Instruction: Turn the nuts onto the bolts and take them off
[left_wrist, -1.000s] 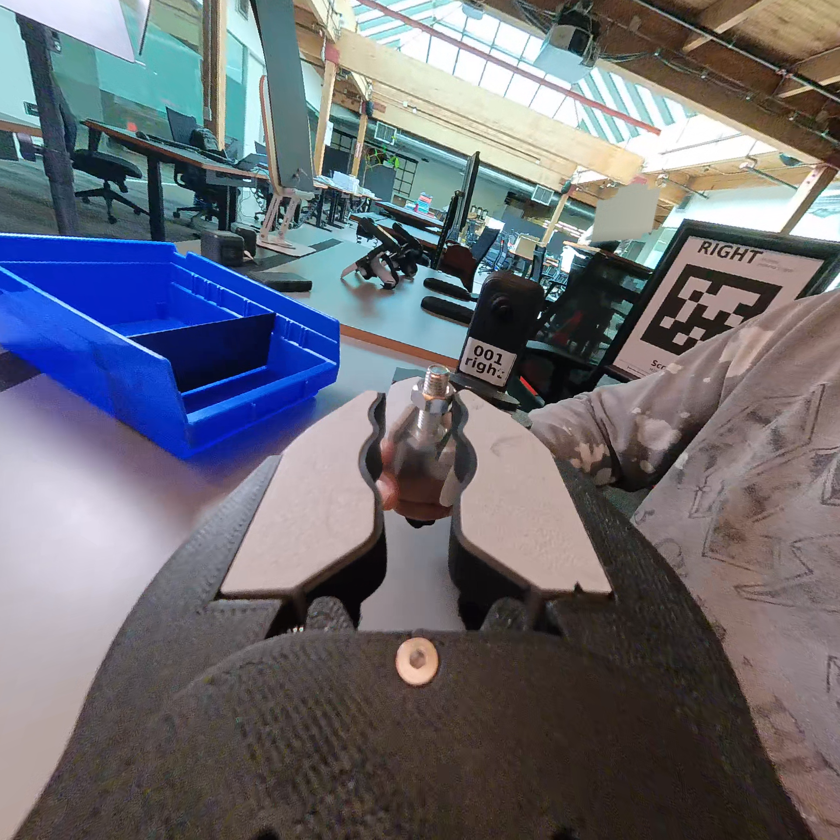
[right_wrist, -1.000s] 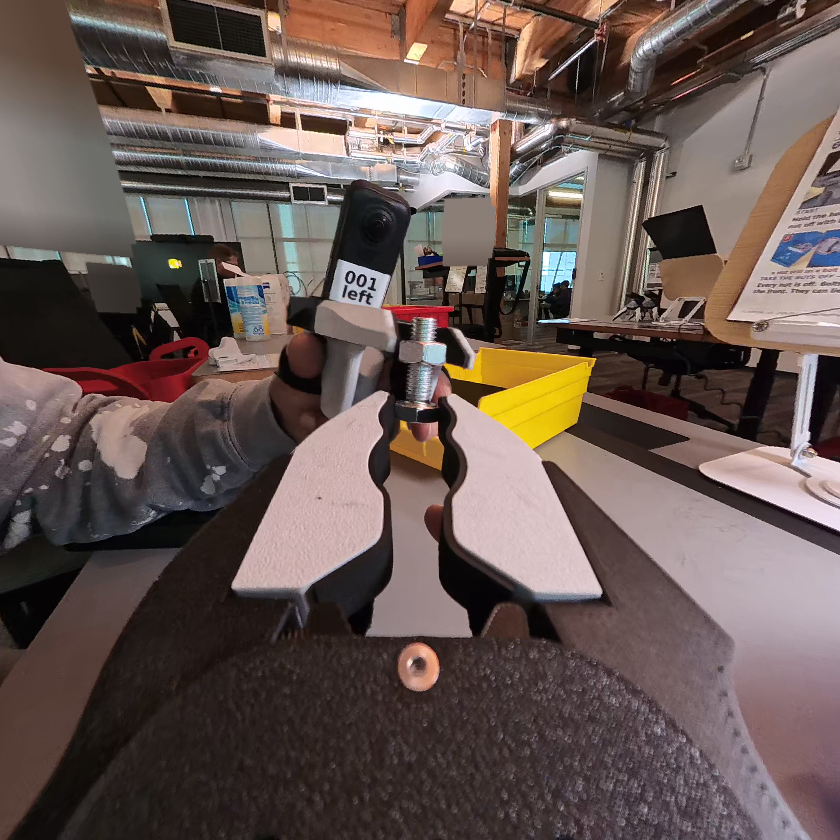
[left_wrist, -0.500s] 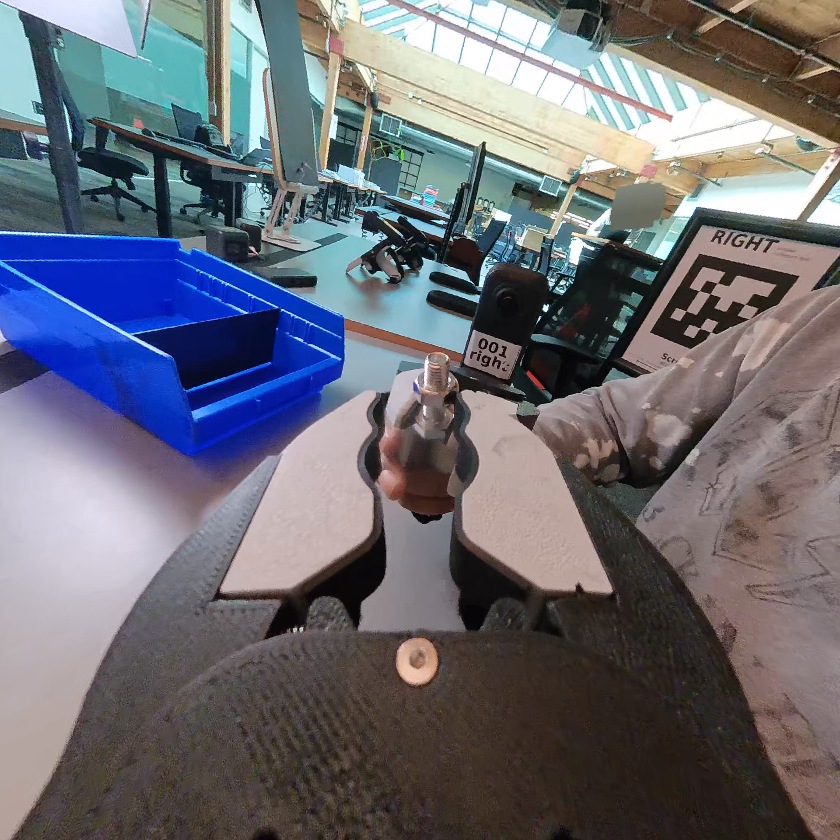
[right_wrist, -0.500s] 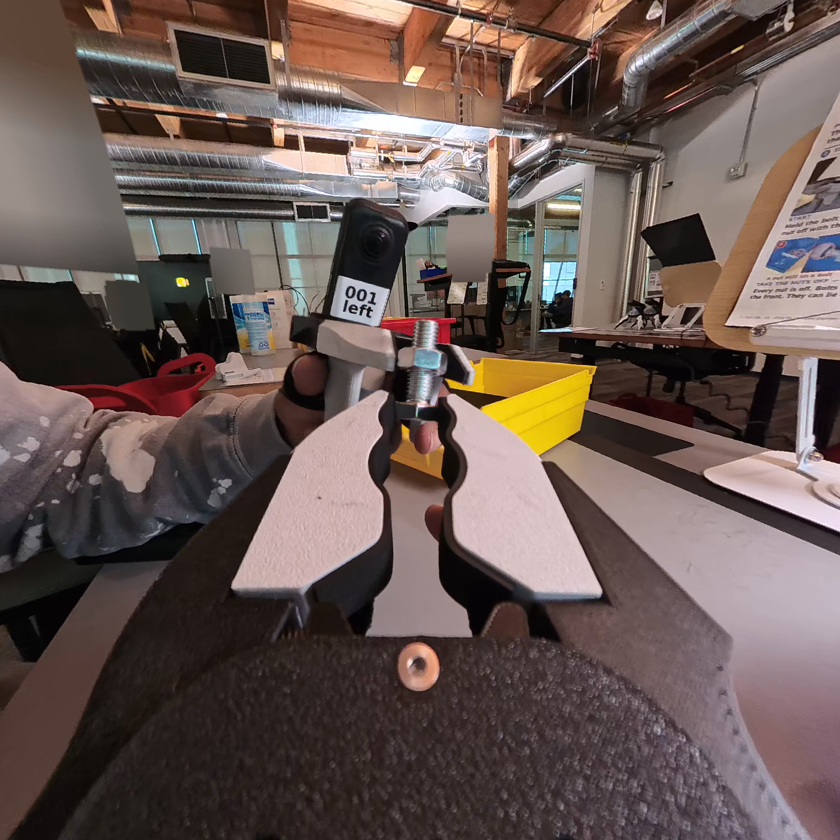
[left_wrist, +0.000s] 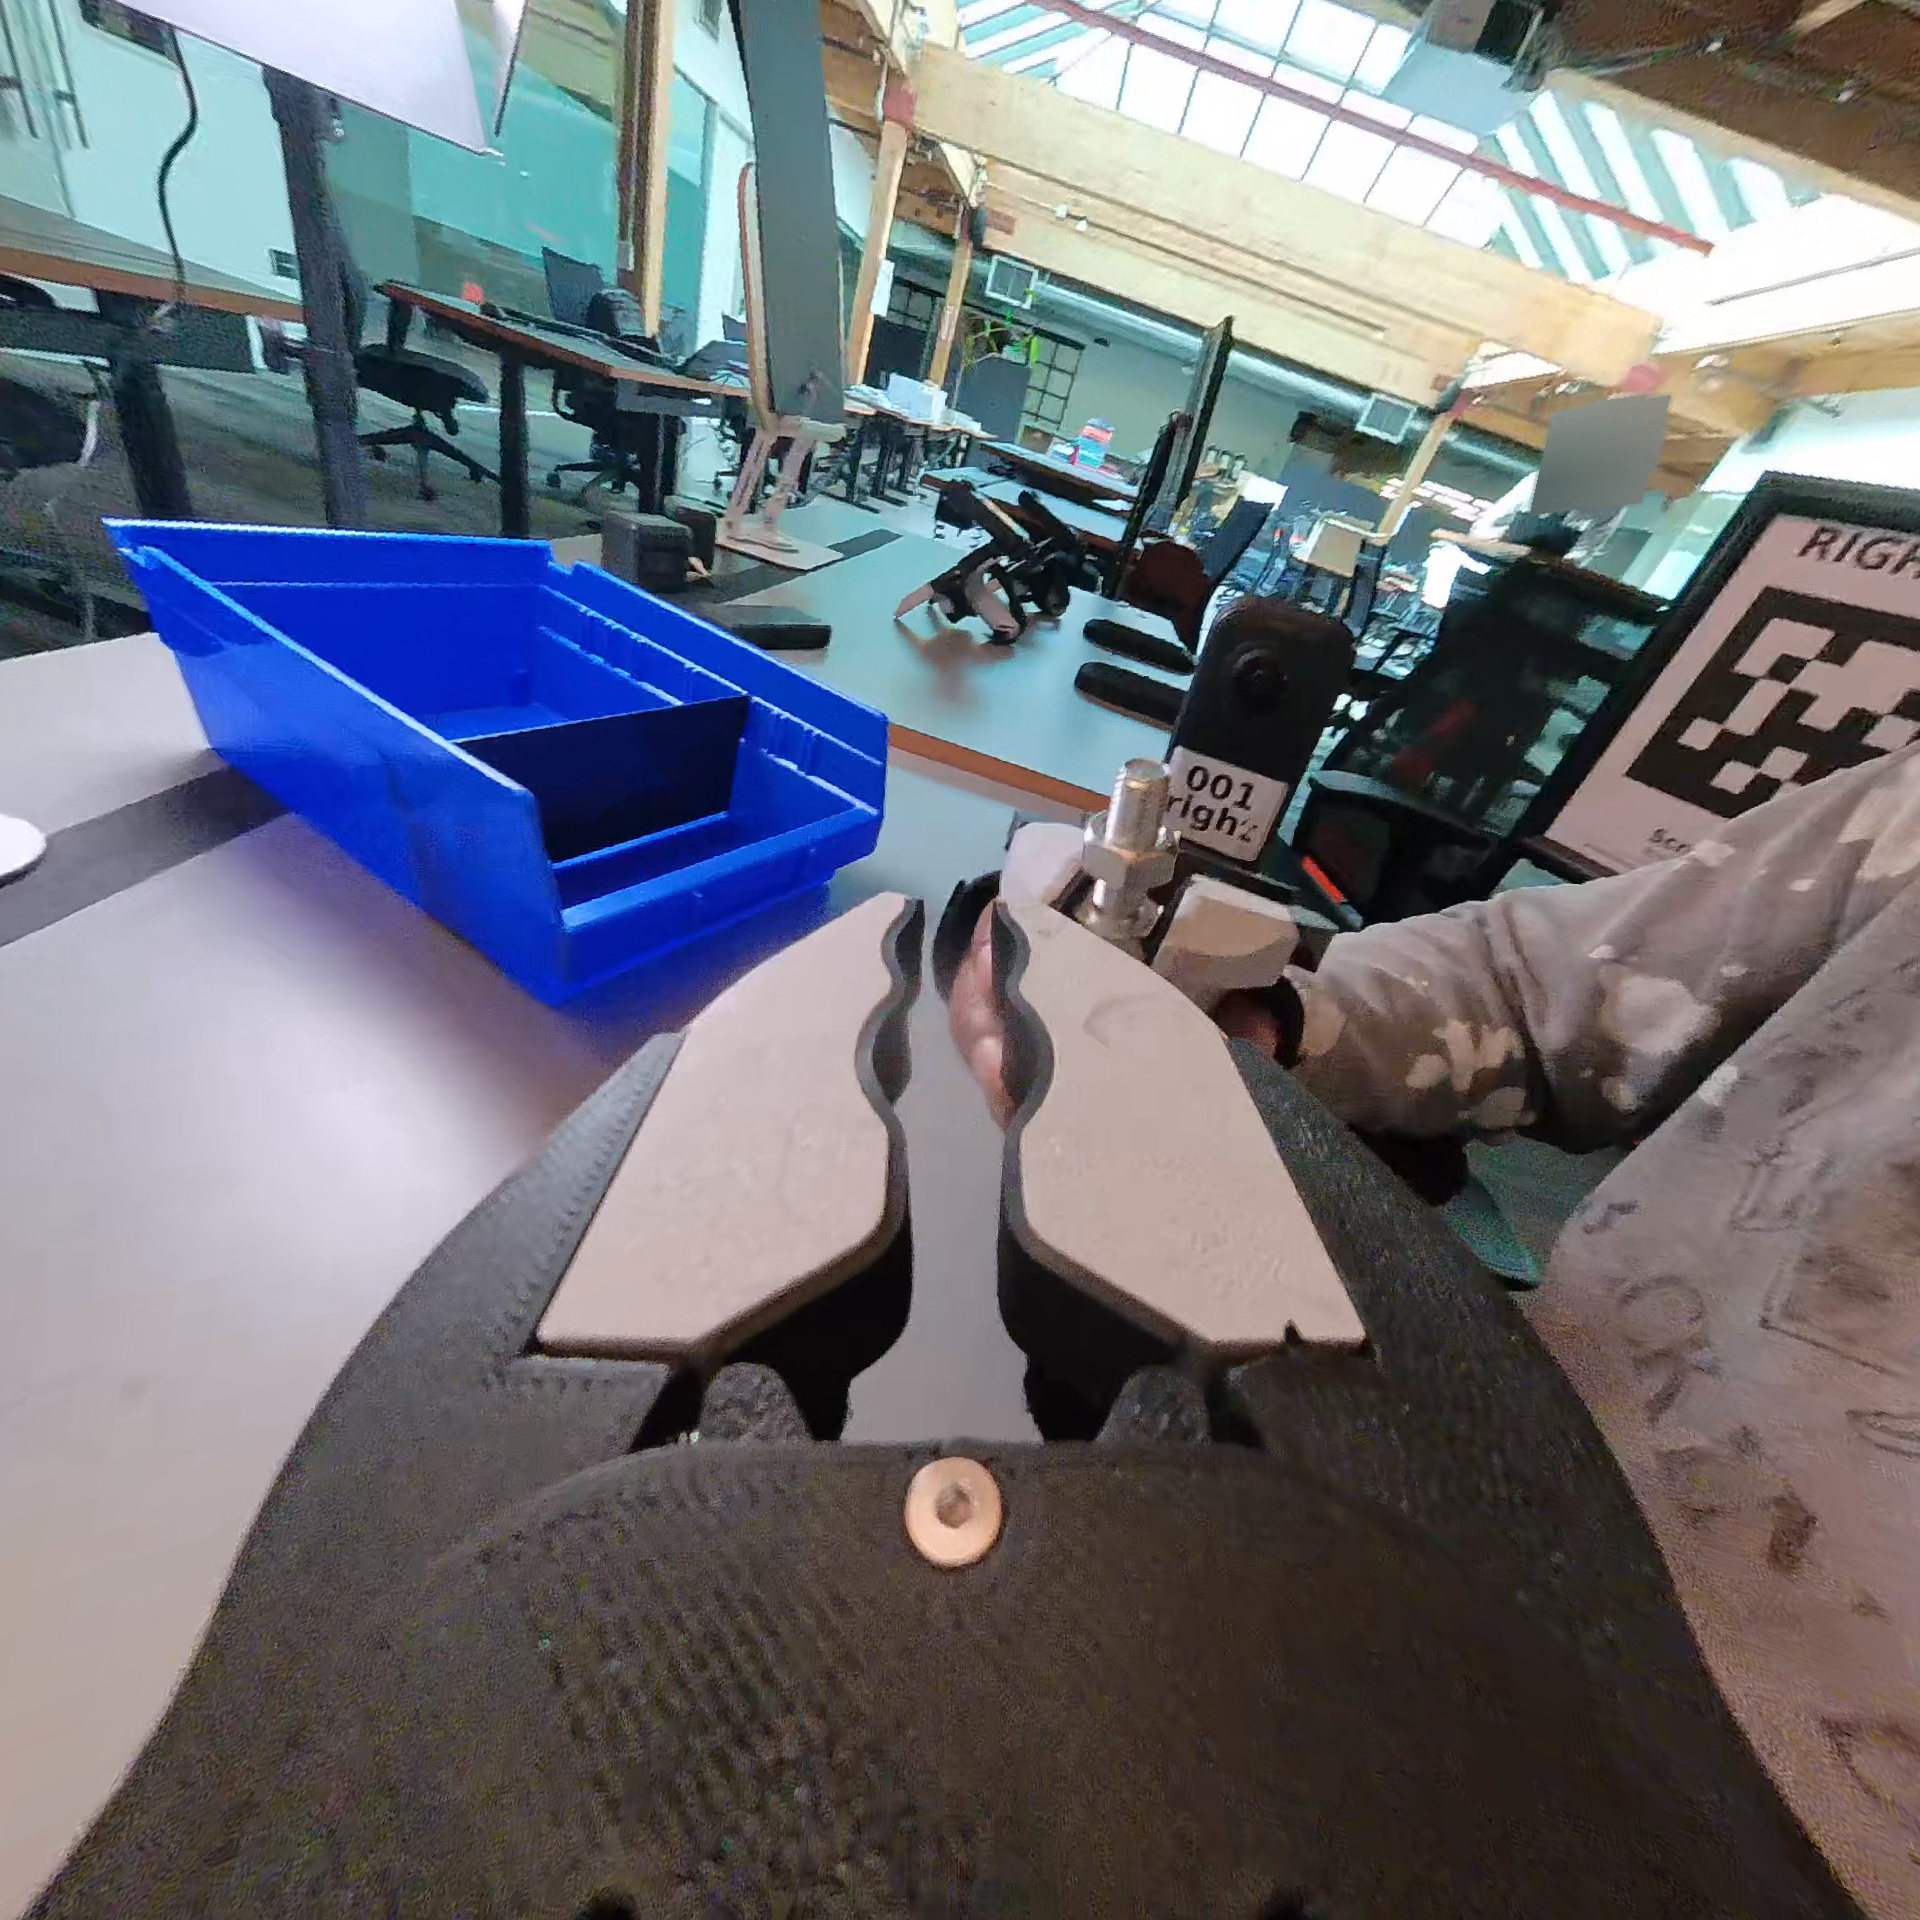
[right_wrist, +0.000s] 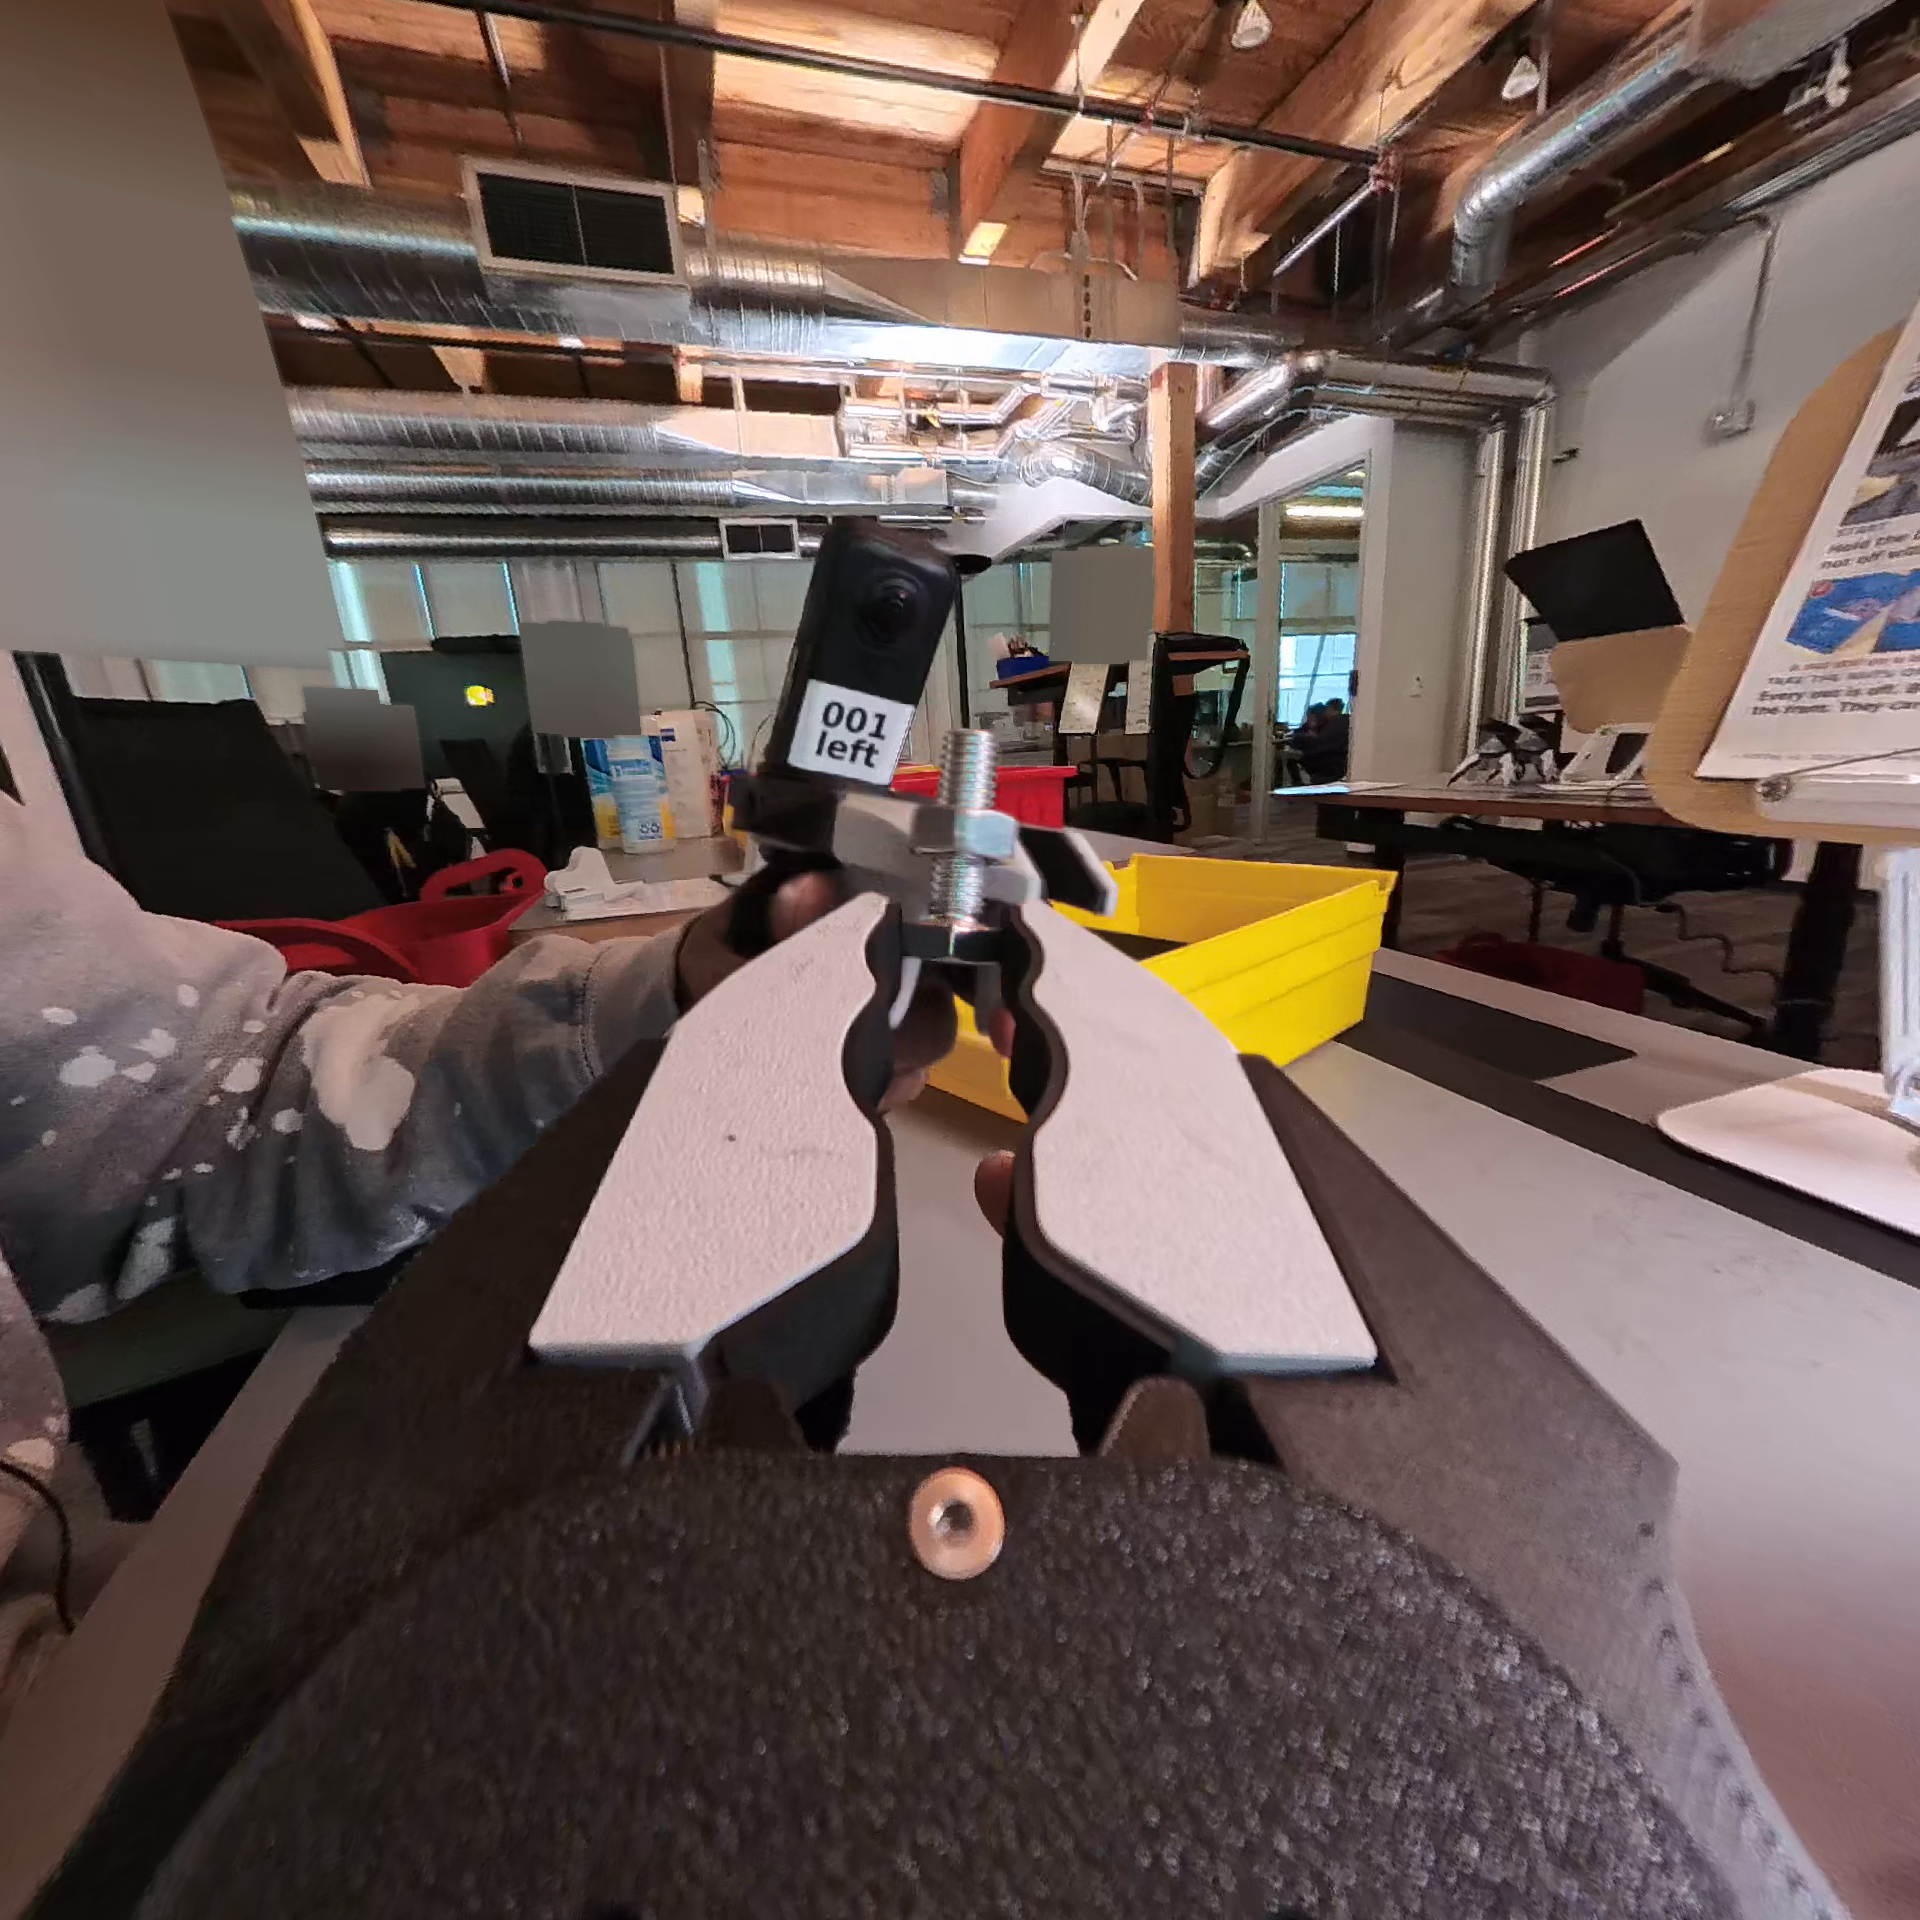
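Right wrist view: right gripper (right_wrist: 956, 951) pinches bolt (right_wrist: 963, 831) head steady; left gripper (right_wrist: 966, 847) clamps nut (right_wrist: 961, 828) for turning.

The bin (left_wrist: 499, 748) at ten o'clock in the left wrist view is bright blue with a darker blue divider, and it stands on a grey worktop (left_wrist: 208, 1091) crossed by a black stripe. In the right wrist view the bin (right_wrist: 1236, 935) at two o'clock is yellow, the bolt (right_wrist: 961, 831) and its nut (right_wrist: 961, 828) are silver, and a red basket (right_wrist: 447, 925) shows at nine o'clock. Both grippers have light grey finger plates on a black textured body, and the sleeve (right_wrist: 260, 1091) is grey with white speckles.
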